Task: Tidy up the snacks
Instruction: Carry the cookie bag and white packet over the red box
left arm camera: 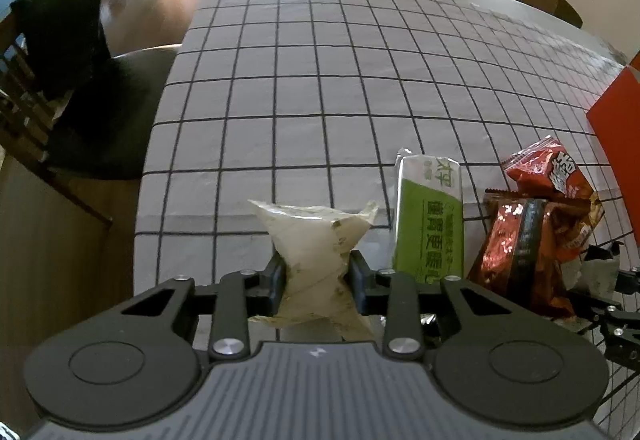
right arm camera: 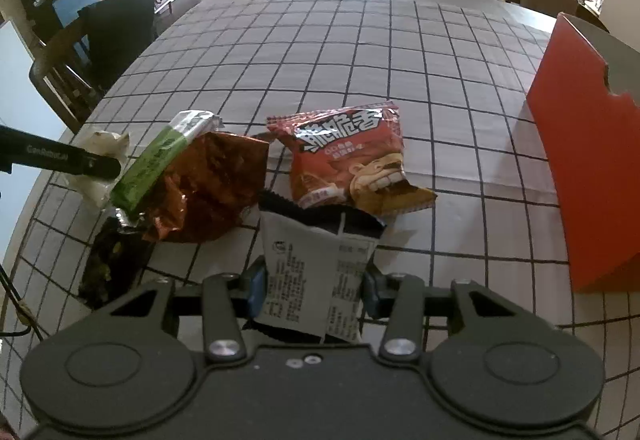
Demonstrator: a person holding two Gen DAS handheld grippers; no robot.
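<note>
Two grippers clamped: left gripper (left arm camera: pixel 317 282) squeezing one white packet (left arm camera: pixel 316 240), right gripper (right arm camera: pixel 314 292) one grey packet (right arm camera: pixel 316 272); three red packets (right arm camera: pixel 344 156), one green (right arm camera: pixel 160 160)

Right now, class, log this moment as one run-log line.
left tongs: shut on cream packet | right tongs: shut on white packet | red box: beside snacks, not yet filled

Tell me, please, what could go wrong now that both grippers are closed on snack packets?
1. The left gripper pinches the pale packet hard enough to crumple it, so its contents might get crushed.
2. The white packet in the right gripper lies against the red packet; lifting may drag it.
3. The green packet leans on the foil bag and may slide.
</note>
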